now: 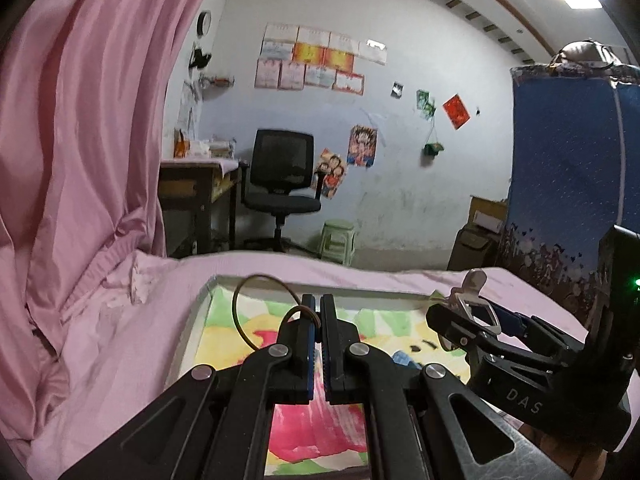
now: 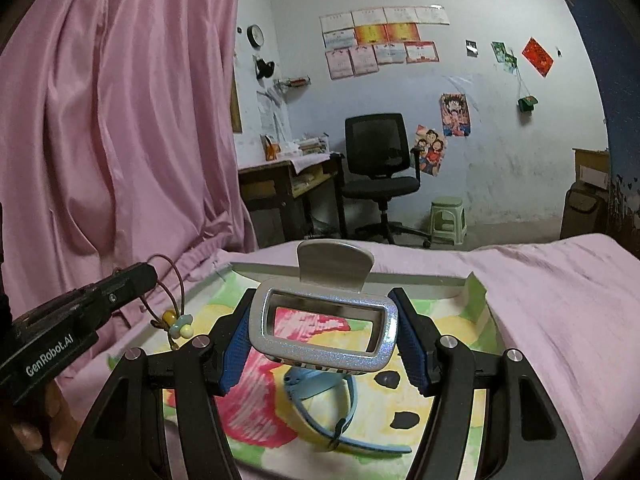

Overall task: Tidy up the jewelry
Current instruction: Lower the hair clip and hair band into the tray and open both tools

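The left gripper (image 1: 319,320) is closed tight on a thin brown cord bracelet (image 1: 256,312), whose loop stands up to the left of the jaws; in the right wrist view the cord hangs from the tip with 2 small beads (image 2: 179,322) (1 amber, 1 pale blue-green) dangling just above the tray's left edge. The right gripper (image 2: 322,330) is clamped on the 2 short sides of a silver glittery box (image 2: 320,344), an open rectangular frame with its lid flap (image 2: 335,266) standing upright behind; the box's long axis runs left to right across the fingers. The bracelet lies to the left of the box, near it but not touching, so the left hand would have to carry the cord rightward to reach the opening. I judge that the likely next step. Both grippers hover over a white-rimmed tray (image 2: 420,280) lined with a bright painted sheet, sitting on a pink bedsheet (image 2: 560,300). On the tray lies a light blue watch strap (image 2: 340,408), under the box; the box itself looks empty.
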{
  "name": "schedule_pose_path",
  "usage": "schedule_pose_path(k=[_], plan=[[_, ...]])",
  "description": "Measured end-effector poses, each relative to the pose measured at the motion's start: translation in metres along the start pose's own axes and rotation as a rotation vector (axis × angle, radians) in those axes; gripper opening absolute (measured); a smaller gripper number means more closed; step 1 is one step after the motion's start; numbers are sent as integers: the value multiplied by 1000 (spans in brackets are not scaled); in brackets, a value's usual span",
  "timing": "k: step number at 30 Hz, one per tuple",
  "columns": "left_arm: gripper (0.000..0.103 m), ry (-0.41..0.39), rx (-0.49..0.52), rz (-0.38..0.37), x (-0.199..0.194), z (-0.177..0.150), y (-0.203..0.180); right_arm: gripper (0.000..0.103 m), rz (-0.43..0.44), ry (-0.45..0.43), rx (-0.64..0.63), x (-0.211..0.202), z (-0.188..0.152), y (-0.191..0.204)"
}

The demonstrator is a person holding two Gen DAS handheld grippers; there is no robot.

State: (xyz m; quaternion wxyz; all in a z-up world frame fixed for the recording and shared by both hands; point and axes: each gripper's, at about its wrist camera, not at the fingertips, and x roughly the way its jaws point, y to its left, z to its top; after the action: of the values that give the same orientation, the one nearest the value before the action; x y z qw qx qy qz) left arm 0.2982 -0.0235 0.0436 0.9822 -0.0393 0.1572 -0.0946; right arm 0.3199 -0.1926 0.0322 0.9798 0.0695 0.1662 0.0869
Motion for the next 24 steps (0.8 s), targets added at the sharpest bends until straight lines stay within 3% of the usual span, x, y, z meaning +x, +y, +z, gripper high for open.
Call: schedule_pose_path(k=[12,19,24], plan=[[3,323,-85,31,69,-15,18,59,-34,189,58,43,-15,-17],[3,436,-104,42,85,-26,22,60,-33,264,115,56,-28,-30],[3,453,-118,33,85,-24,23,60,-15,278,147,57,-32,-34]])
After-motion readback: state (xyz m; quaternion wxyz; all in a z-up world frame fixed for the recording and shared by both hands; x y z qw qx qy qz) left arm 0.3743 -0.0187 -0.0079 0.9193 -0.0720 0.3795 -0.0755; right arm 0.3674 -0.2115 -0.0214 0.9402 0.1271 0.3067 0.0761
